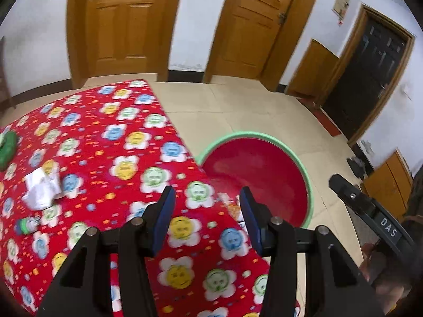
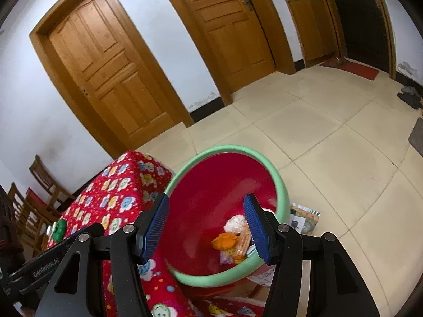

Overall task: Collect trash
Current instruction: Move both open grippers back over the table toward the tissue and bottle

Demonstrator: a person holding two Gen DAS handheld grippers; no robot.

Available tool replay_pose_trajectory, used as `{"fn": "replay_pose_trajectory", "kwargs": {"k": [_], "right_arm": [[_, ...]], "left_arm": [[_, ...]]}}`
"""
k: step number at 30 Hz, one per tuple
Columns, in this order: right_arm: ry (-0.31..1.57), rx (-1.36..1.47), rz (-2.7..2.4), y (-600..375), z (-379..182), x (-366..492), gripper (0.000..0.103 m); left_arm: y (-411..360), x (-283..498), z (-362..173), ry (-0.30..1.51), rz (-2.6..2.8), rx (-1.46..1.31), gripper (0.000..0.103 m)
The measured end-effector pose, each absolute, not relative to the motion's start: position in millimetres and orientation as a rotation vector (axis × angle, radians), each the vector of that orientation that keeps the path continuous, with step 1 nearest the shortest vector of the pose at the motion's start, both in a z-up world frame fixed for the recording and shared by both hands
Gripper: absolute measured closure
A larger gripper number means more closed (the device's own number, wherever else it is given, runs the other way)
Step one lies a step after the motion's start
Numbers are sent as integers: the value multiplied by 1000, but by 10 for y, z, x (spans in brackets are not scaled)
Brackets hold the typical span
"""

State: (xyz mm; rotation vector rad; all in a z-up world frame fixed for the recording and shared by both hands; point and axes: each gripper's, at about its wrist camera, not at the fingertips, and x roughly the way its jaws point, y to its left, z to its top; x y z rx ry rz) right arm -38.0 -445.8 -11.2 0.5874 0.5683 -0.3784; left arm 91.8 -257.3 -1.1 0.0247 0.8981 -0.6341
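Green object (image 1: 8,146): at the far left edge of the table, partly cut off by the view; its kind cannot be told.
Crumpled white paper (image 1: 42,189): on the table's left part, near the green object and apart from it.
Small bottle (image 1: 26,225): lies on its side near the left edge, just beside the white paper on the near side; blurred.
Table (image 1: 111,142): covered in a red cloth with flower faces; its right edge stands just beside the bin.
Left gripper (image 1: 207,212): fingers spread wide, nothing between them; it hangs over the table's right edge, the right finger overlapping the bin's near rim in the left wrist view.
Bin (image 2: 281,187): red inside with a pale green rim, on the tiled floor against the table's right side.
Trash in the bin (image 2: 234,237): an orange crumpled piece, a white wad and some wrappers lie together at the bottom, toward the near wall.
Right gripper (image 2: 207,228): fingers spread apart and empty, held above the bin's opening.
Printed paper (image 2: 304,219): on the floor just beyond the bin's right rim.
Doors (image 2: 105,66): two wooden ones closed in the white wall behind.
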Motion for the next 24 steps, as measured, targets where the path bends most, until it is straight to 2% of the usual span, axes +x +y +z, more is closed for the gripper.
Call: {"fn": "replay_pose_trajectory", "kwargs": {"k": [24], "right_arm": [[594,517,-213,-3765,104,-270,42]], "left_arm": [[-681,1118,384,802,-185,-64,53]]}}
